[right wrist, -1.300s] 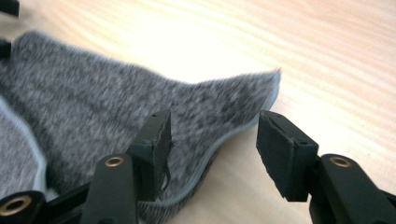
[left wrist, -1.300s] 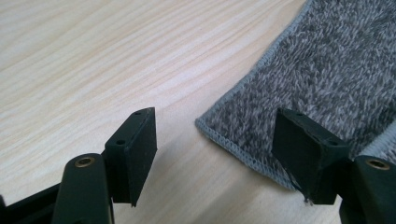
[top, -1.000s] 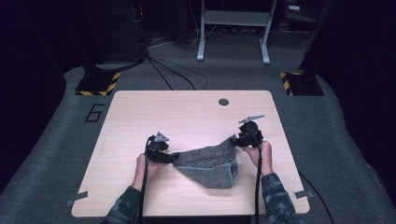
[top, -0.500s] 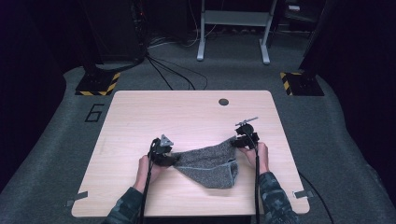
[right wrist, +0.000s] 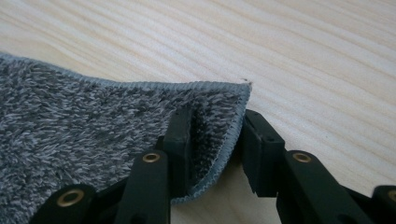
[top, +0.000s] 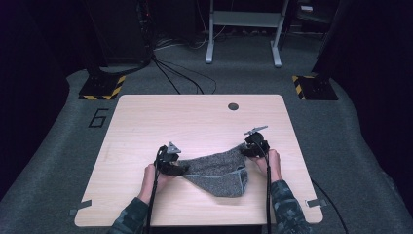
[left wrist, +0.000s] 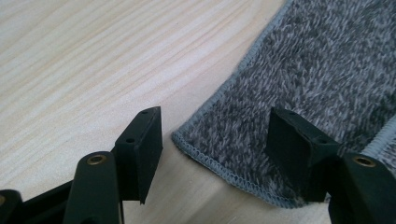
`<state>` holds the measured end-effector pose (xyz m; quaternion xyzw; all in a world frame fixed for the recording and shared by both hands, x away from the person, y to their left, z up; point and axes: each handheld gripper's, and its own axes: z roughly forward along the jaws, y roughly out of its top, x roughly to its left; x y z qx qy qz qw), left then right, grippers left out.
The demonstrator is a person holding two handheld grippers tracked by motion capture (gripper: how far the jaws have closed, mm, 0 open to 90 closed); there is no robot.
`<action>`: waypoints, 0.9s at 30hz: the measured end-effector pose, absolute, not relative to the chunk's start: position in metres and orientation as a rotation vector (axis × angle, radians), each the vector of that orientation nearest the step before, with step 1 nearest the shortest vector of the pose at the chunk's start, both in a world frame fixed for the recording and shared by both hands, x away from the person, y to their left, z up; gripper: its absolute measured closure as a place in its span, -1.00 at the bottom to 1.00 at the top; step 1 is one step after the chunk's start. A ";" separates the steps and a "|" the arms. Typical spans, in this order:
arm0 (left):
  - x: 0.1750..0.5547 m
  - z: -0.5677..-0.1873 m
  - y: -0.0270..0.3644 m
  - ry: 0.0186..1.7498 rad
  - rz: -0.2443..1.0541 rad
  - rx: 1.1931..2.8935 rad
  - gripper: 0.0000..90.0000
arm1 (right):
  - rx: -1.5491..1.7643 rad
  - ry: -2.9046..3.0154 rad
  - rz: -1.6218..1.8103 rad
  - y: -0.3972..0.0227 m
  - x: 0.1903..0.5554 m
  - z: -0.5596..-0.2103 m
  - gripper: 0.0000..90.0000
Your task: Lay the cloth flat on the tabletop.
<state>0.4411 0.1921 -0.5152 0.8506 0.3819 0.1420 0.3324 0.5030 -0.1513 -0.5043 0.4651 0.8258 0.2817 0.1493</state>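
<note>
Near edge of table [top: 122, 204]: two forearms in, one gripper per hand. Grey towel [top: 219, 170] flat on the wood between them, folded, hemmed, fluffy pile. Soft, light, limp; likely to drape and sag when lifted, no risk of breakage. Pile gives fair friction, hem the firmest hold.

Left gripper [left wrist: 212, 144]: jaws apart, just been opening, straddling the near corner of towel [left wrist: 299, 84], pads not pressing.

Right gripper [right wrist: 212, 144]: jaws just been closing, narrow gap, corner fold of towel [right wrist: 93, 126] between them; one pad against the cloth, the other apparently a hair off the hem. Best hold: both corners, at the stitched edge.

Farther: grommet hole [top: 233, 106] in bare wood.
</note>
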 end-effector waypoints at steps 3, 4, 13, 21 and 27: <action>0.441 -0.515 0.189 0.996 0.388 2.221 -0.11 | 1.331 2.375 0.818 -0.153 0.503 -0.505 0.49; 0.440 -0.515 0.189 0.989 0.385 2.227 -0.06 | 1.331 2.382 0.816 -0.153 0.503 -0.504 0.49; 0.437 -0.513 0.184 0.966 0.382 2.235 0.47 | 1.317 2.402 0.818 -0.153 0.500 -0.504 0.64; 0.433 -0.515 0.180 0.927 0.405 2.236 0.90 | 1.322 2.403 0.857 -0.153 0.490 -0.505 0.91; 0.432 -0.507 0.188 0.920 0.419 2.208 0.91 | 1.320 2.350 0.982 -0.164 0.476 -0.493 0.92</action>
